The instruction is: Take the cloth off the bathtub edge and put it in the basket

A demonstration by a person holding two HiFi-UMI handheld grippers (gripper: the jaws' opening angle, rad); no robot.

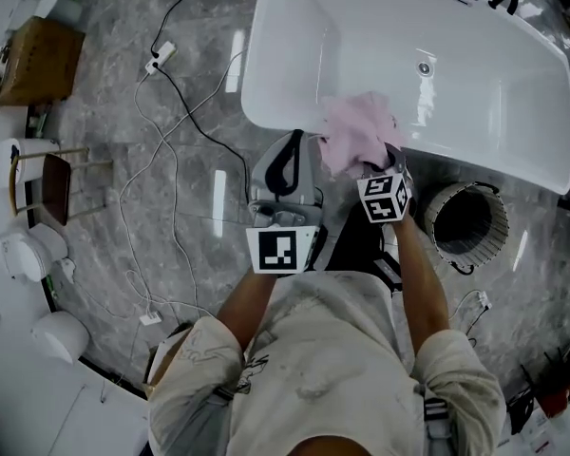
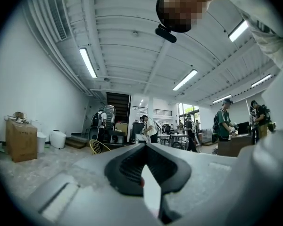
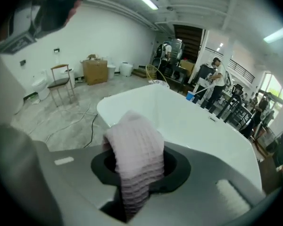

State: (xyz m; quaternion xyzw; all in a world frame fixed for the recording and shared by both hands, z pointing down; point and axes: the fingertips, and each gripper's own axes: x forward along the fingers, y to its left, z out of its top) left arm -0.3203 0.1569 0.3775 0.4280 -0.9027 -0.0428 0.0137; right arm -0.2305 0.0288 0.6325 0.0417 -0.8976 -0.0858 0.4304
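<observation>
Right tool (image 3: 140, 175) of mine is clamped on a fold of the pink cloth (image 3: 134, 147), with the jaws nearly together and the waffle fabric bunched between the pads and spilling up over them. My left tool (image 1: 287, 164) sits just to its left, jaws together on nothing. To the right tool's right, on the floor, stands the basket (image 1: 467, 221). Just ahead is the near edge of the bathtub (image 1: 456, 36), and the cloth lies over it. I hold only one fold, so I judge a quick swing could let it slip, or a trailing end could hang outside the basket.
</observation>
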